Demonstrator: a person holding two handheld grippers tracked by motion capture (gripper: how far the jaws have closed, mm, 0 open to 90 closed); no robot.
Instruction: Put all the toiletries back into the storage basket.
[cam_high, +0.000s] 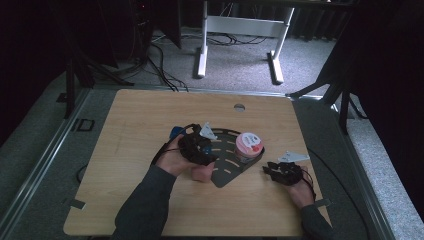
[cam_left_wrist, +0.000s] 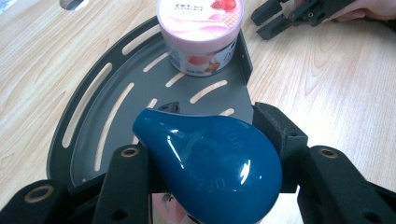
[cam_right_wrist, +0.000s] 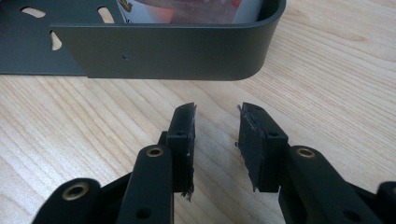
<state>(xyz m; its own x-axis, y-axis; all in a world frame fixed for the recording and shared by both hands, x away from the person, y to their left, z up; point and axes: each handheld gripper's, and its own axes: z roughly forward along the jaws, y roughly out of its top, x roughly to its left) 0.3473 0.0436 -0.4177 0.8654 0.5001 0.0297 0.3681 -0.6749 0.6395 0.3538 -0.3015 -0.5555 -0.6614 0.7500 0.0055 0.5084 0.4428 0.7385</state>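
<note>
A glossy blue teardrop-shaped piece (cam_left_wrist: 210, 158) with raised lettering sits between the jaws of my left gripper (cam_left_wrist: 205, 154), which is shut on it. It hangs over the near part of a dark grey slotted fan-shaped tray (cam_left_wrist: 93, 121). A pink strawberry ice-cream cup (cam_left_wrist: 201, 32) stands upright in the tray's far corner. In the high view my left gripper (cam_high: 207, 152) is over the tray (cam_high: 227, 167), left of the cup (cam_high: 248, 145). My right gripper (cam_high: 267, 168) rests on the table just right of the tray. It (cam_right_wrist: 217, 126) is open and empty, facing the tray's rounded wall (cam_right_wrist: 173, 51).
The wooden table (cam_high: 150, 115) has a small round hole (cam_high: 239, 107) near its far edge. Beyond it are a white desk frame (cam_high: 240, 30) and cables on grey carpet. Dark stands flank the table on both sides.
</note>
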